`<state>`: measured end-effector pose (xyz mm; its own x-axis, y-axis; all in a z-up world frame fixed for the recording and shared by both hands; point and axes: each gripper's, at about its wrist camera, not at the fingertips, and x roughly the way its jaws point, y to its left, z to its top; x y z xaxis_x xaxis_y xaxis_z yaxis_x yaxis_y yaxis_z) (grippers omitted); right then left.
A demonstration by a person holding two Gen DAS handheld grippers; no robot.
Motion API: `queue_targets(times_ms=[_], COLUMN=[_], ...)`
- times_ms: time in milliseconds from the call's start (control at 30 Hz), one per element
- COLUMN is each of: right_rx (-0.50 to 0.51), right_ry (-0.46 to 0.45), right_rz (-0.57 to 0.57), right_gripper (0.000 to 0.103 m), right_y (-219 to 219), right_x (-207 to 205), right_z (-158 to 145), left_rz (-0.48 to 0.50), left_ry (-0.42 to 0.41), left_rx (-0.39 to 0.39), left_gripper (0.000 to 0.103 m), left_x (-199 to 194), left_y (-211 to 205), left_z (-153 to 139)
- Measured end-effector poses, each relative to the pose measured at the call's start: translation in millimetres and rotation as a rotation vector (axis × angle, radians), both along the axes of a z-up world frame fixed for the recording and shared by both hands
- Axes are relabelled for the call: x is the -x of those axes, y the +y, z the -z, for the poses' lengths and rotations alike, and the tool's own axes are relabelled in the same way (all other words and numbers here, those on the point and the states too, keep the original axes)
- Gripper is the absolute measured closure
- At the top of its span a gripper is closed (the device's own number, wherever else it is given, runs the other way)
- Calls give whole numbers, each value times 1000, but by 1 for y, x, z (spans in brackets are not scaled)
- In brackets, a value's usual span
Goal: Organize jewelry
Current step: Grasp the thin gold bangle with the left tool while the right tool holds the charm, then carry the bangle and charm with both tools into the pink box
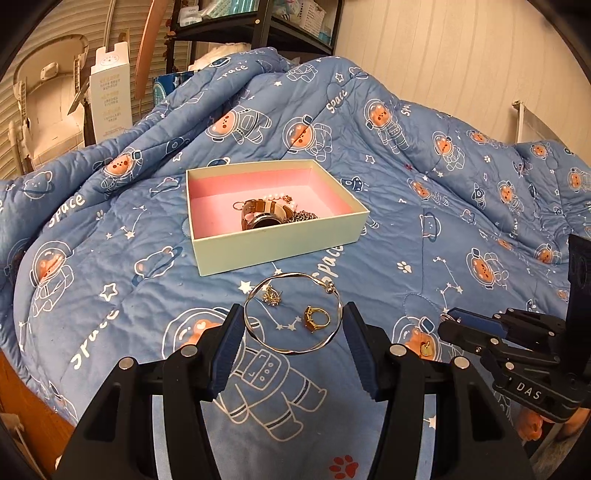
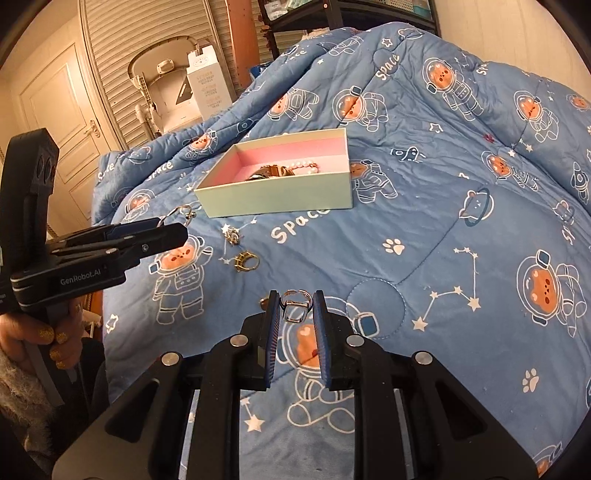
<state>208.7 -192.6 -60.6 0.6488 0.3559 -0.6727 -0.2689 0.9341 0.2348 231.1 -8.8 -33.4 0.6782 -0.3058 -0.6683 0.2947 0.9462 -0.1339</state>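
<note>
1. Gripping a silver bangle [image 1: 293, 314], the left gripper [image 1: 293, 325] has its jaws set against the bangle's two outer sides, the hoop spanning the gap between them and held above the blue space-bear quilt [image 1: 424, 229].
2. Seen through the hoop, a gold ring [image 1: 316, 318] and a small sparkly gold charm [image 1: 271, 296] lie on the quilt, near each other but apart.
3. The right gripper [image 2: 295, 314] has its jaws clamped on a silver ring [image 2: 294, 308] with a square front, the band pinched between the blue pads at the tips.
4. In the right wrist view, the left gripper [image 2: 173, 229] reaches in from the left edge with the bangle [image 2: 181, 215] showing at its tip; a hand [image 2: 48, 343] with glittery gold nails grips its handle.
5. A small gold heart-shaped piece [image 1: 426, 348] lies on the quilt just below the right gripper's tips [image 1: 448, 319] in the left wrist view.
6. An open pale green box [image 1: 275, 245] with a pink lining sits on the quilt beyond both grippers.
7. Inside the box, gathered toward one side, are a watch with a brown strap [image 1: 264, 214], a strand of pearl beads [image 1: 282, 197] and a dark sparkly chain [image 1: 304, 216].
8. A tall white carton [image 1: 110, 96] and a black shelf rack [image 1: 258, 26] stand behind the bed.
</note>
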Motion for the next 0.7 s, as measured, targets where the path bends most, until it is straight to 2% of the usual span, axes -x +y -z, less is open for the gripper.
queue_targets(times_ms=[200, 400, 700], right_rx=[-21, -8, -18], right_ry=[-39, -70, -32], right_rz=[-97, -179, -188], right_gripper=[84, 84, 84], right_y=[16, 31, 39], right_x=[-15, -46, -107], right_z=[-20, -37, -44], left_rz=[17, 25, 18], left_ry=[-20, -30, -4], left_rx=[1, -20, -28], left_gripper=[49, 49, 50], left_x=[4, -10, -56], left_y=[3, 11, 27], left_z=[-11, -17, -24])
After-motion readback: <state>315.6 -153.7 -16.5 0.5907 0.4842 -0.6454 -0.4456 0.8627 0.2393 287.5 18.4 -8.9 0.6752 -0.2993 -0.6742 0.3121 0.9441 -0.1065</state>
